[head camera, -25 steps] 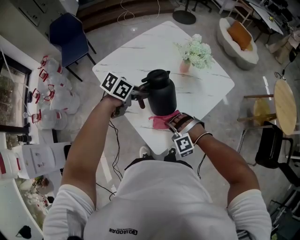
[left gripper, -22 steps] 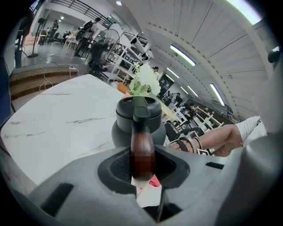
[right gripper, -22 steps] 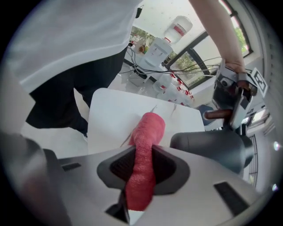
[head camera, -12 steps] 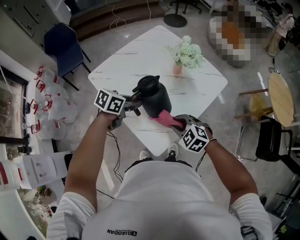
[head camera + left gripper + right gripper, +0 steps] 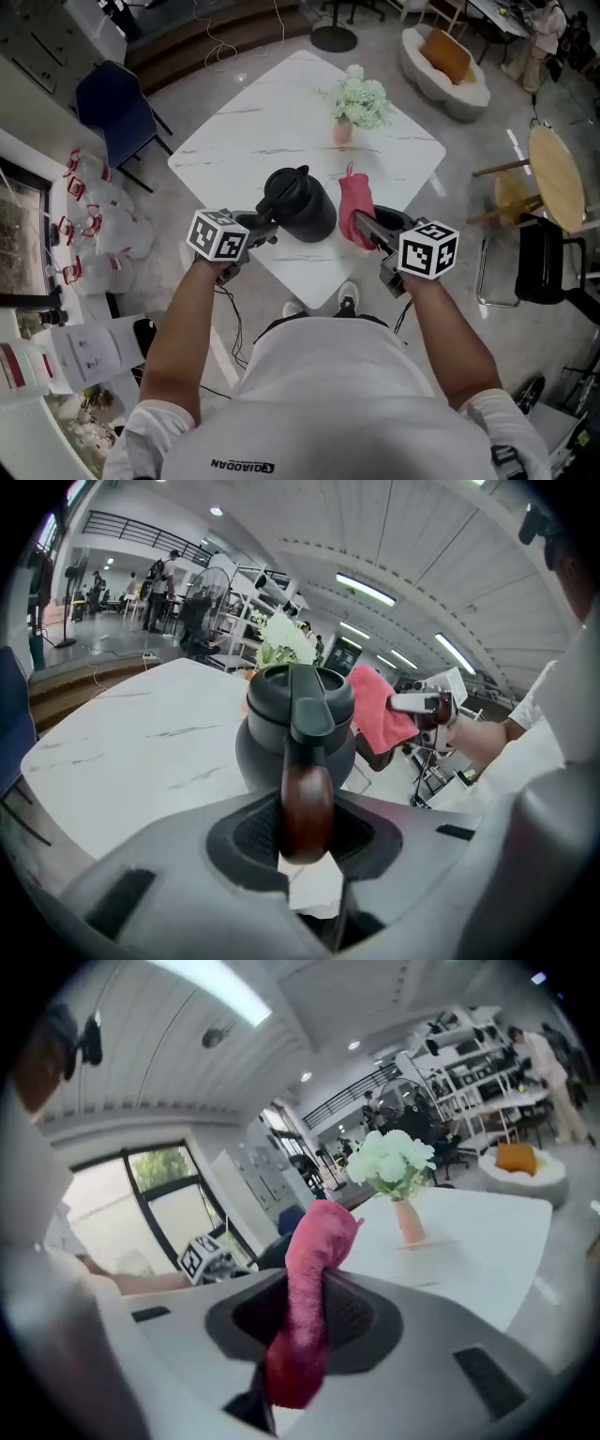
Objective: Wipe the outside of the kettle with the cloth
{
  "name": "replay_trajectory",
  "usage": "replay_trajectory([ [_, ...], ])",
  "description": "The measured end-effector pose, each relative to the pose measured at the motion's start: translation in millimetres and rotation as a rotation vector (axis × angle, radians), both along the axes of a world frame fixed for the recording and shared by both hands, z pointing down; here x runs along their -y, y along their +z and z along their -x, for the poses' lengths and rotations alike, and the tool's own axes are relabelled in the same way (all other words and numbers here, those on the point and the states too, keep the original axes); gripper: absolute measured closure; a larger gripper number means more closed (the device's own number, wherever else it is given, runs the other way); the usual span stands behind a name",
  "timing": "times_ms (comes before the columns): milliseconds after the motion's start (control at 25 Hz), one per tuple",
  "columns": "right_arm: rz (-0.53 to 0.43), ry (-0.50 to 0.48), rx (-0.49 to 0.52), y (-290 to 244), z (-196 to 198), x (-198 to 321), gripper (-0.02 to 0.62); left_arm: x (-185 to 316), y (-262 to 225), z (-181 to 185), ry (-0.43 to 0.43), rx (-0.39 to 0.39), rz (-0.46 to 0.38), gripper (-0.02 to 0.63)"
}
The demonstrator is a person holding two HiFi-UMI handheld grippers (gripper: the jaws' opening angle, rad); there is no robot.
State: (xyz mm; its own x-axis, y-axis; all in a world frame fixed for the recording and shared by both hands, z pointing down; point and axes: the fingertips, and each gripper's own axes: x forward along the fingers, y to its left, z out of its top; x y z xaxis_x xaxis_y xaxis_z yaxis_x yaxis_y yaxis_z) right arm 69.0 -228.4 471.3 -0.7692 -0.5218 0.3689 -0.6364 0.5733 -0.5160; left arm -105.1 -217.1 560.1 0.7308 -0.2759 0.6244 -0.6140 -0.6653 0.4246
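Kettle (image 5: 300, 199), handle (image 5: 307, 803) clamped in left gripper (image 5: 266, 230) fingers, pink cloth (image 5: 354, 208) pinched in right gripper (image 5: 364, 225) fingers

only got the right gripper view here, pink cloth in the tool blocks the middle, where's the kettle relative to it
Observer: In the head view the kettle stands on the white table, immediately left of the cloth. Whether they touch I can't tell.
Operator: is anything steadying it
Observer: Yes, the left gripper view shows the left tool shut on the kettle's brown handle.
Operator: lid on or off
Observer: On. The lid sits closed on top.
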Motion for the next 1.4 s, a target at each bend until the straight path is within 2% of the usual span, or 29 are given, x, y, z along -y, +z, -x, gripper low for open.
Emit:
replay_trajectory([
  [80, 0.029, 0.019, 0.168, -21, 13, 1, 0.494, -3, 1, 0, -0.004, 0.006, -0.009, 0.508],
  [200, 0.078, -0.004, 0.379, -45, 40, 1, 0.494, -7, 4, 1, -0.010, 0.013, -0.017, 0.508],
  [280, 0.133, -0.026, 0.460, -44, 56, 2, 0.495, -10, 5, 1, 0.002, 0.020, -0.029, 0.508],
  [320, 0.163, -0.028, 0.467, -36, 62, 4, 0.495, -12, 6, 0, 0.009, 0.023, -0.036, 0.508],
  [520, 0.261, 0.050, 0.296, 25, 64, 13, 0.495, -19, 9, -2, 0.033, 0.051, -0.072, 0.509],
  [840, 0.262, 0.077, 0.128, 60, 48, 17, 0.497, -29, 14, -3, 0.098, 0.128, -0.145, 0.509],
  [1160, 0.293, 0.071, -0.030, 100, 26, 19, 0.497, -33, 14, -9, 0.219, 0.232, -0.228, 0.511],
  [1400, 0.311, 0.063, -0.130, 131, 13, 16, 0.499, -38, 13, -15, 0.306, 0.281, -0.265, 0.511],
])
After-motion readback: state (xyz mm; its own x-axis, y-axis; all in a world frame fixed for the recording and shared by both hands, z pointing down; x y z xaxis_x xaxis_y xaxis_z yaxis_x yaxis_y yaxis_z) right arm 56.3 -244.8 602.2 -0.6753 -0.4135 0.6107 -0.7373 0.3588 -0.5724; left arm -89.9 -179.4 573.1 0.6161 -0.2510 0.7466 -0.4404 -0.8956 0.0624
